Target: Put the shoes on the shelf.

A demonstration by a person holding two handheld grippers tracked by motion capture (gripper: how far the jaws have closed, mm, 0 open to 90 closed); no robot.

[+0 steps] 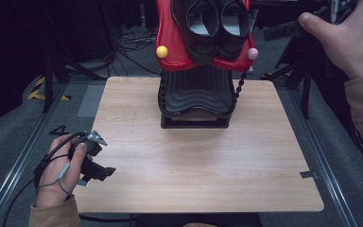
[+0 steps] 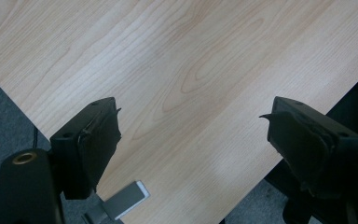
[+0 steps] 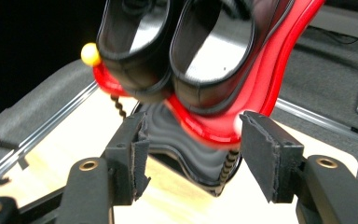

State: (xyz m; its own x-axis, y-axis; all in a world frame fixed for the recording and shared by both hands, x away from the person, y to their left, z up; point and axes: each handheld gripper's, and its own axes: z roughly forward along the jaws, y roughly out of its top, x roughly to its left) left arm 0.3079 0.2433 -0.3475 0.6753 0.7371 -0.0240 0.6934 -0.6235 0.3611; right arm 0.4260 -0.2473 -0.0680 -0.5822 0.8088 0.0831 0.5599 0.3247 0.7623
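A pair of black shoes (image 1: 215, 23) sits in a glossy red cradle (image 1: 172, 54) with a yellow ball (image 1: 161, 51) and a pink ball (image 1: 252, 53) at its corners. The cradle tops a black ribbed stand (image 1: 196, 94) at the far middle of the wooden table (image 1: 194, 165). My left gripper (image 1: 105, 172) rests at the table's near left edge, open, with bare wood (image 2: 191, 56) between its jaws. My right gripper (image 3: 191, 140) is open and empty, aimed at the shoes (image 3: 205, 51) and red cradle (image 3: 261, 93). The right hand (image 1: 347, 38) is raised at the far right.
Black coiled springs (image 1: 239, 90) hang from the red cradle beside the stand. Tripod legs (image 1: 293, 71) stand off the table's far right corner, cables (image 1: 132, 42) lie on the floor behind, and metal rails (image 1: 14, 165) run along both sides. A small metal bracket (image 2: 126, 200) sticks out under the table edge.
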